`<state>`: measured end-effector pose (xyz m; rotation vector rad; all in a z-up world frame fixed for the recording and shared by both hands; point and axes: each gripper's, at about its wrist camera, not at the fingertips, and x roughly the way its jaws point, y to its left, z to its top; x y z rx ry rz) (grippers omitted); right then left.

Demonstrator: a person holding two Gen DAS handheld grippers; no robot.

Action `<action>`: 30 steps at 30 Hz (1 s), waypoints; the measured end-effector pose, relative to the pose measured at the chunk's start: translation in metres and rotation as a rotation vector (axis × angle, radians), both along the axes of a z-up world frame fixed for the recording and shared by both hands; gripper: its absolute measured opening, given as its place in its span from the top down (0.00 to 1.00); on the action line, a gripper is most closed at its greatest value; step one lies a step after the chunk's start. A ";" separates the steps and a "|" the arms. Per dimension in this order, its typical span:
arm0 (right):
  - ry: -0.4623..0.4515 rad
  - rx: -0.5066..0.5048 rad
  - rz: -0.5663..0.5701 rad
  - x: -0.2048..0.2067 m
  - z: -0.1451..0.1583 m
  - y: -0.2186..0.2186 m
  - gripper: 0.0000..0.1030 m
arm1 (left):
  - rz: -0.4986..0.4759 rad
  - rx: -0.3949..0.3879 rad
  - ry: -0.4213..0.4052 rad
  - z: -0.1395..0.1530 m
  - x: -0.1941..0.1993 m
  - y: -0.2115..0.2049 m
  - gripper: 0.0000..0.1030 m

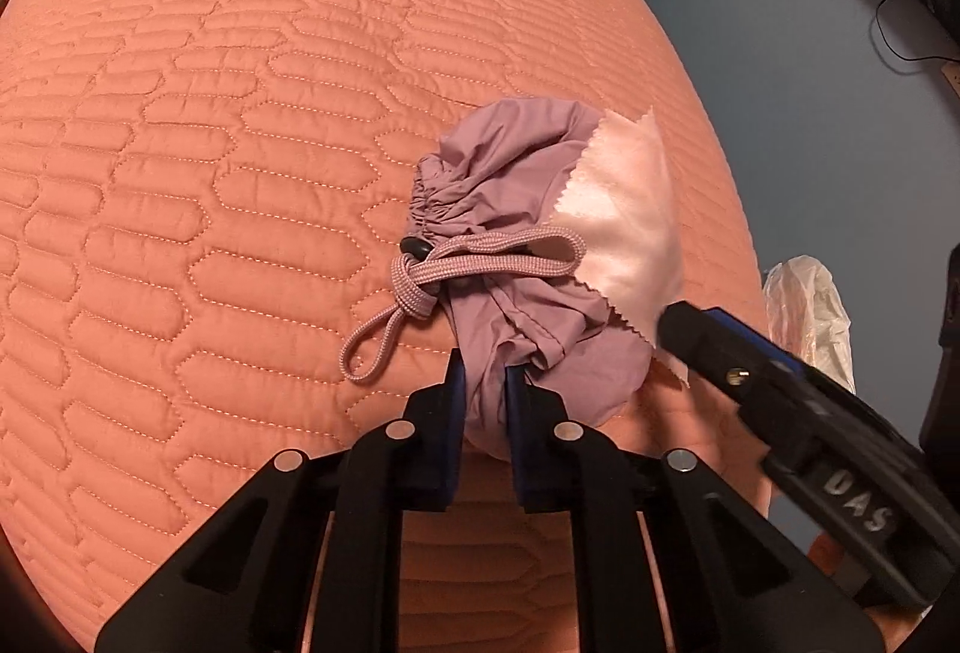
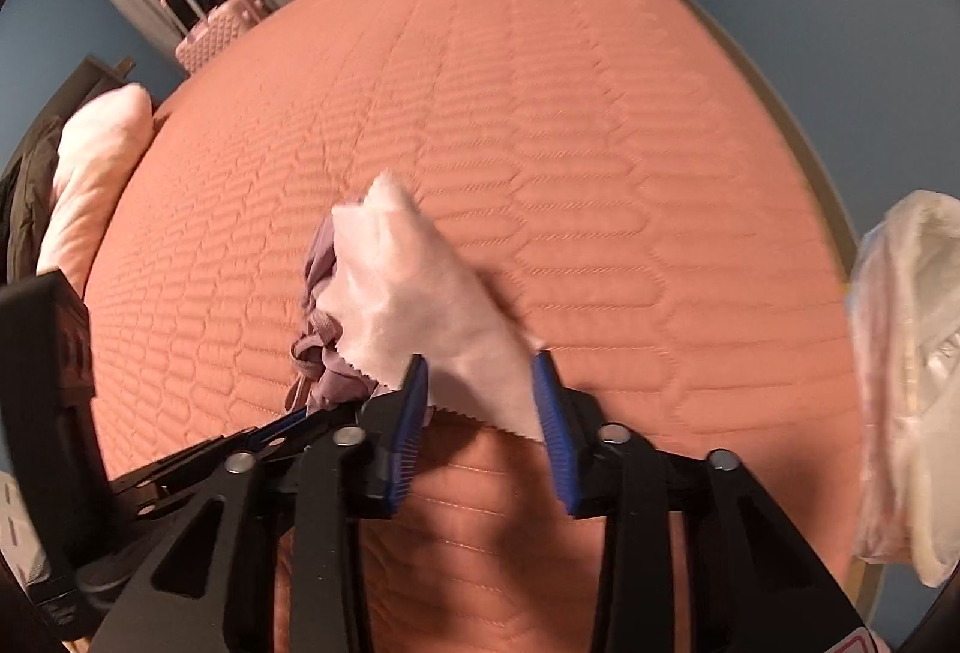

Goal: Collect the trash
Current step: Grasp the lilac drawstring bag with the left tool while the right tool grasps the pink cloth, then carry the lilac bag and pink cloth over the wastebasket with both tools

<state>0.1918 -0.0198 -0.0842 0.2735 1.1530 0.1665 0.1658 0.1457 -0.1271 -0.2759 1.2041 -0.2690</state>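
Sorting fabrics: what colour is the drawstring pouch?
Mauve pouch, clearest in the left wrist view.

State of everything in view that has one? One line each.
pouch: mouth drawn shut, lying on the quilt
cloth: loose, draped over the pouch
left tool: shut on pouch fabric
right tool: jaws apart, cloth corner between them
plastic bag: crumpled, at the bed's edge; open or closed unclear

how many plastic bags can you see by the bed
1: a crumpled clear plastic bag off the right edge of the quilted bed cover, also seen past the right gripper in the left wrist view. Others may be hidden outside both views.
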 end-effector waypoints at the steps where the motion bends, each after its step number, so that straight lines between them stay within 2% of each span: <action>1: 0.006 -0.004 0.011 0.001 -0.004 0.004 0.86 | -0.001 0.001 0.000 0.000 0.000 0.002 0.88; 2: 0.017 -0.011 0.024 0.001 -0.008 0.007 0.96 | -0.003 0.005 -0.002 -0.001 -0.001 0.003 0.88; 3: 0.026 -0.014 0.032 0.001 -0.011 0.010 0.99 | -0.004 0.009 -0.003 -0.002 0.000 -0.001 0.88; 6: 0.004 -0.038 0.033 -0.006 -0.008 0.010 0.99 | -0.010 0.024 -0.016 0.000 -0.002 -0.003 0.89; 10: -0.062 -0.062 0.021 -0.018 0.017 0.001 0.99 | -0.009 0.024 -0.037 0.008 -0.004 -0.013 0.90; 14: -0.069 -0.035 -0.005 -0.019 0.029 -0.013 0.99 | -0.008 0.027 -0.068 0.022 -0.012 -0.013 0.90; 16: -0.045 -0.014 -0.023 -0.017 0.027 -0.019 0.93 | -0.007 0.037 -0.077 0.026 -0.017 -0.011 0.91; 18: -0.022 0.008 -0.038 -0.016 0.023 -0.026 0.77 | -0.005 0.048 -0.084 0.028 -0.021 -0.009 0.91; 20: 0.002 0.035 -0.044 -0.013 0.016 -0.028 0.69 | 0.001 0.061 -0.084 0.028 -0.023 -0.006 0.91; 26: 0.080 0.070 -0.042 -0.005 -0.015 -0.016 0.68 | 0.021 0.076 -0.062 0.022 -0.026 0.002 0.91; 28: 0.097 0.069 -0.033 -0.003 -0.024 -0.011 0.74 | 0.024 0.075 -0.055 0.020 -0.026 0.005 0.91; 29: 0.097 0.062 -0.025 -0.003 -0.026 -0.008 0.91 | 0.024 0.077 -0.053 0.019 -0.026 0.006 0.91; 30: 0.099 0.055 -0.017 -0.003 -0.028 -0.005 0.99 | 0.023 0.077 -0.052 0.019 -0.026 0.004 0.91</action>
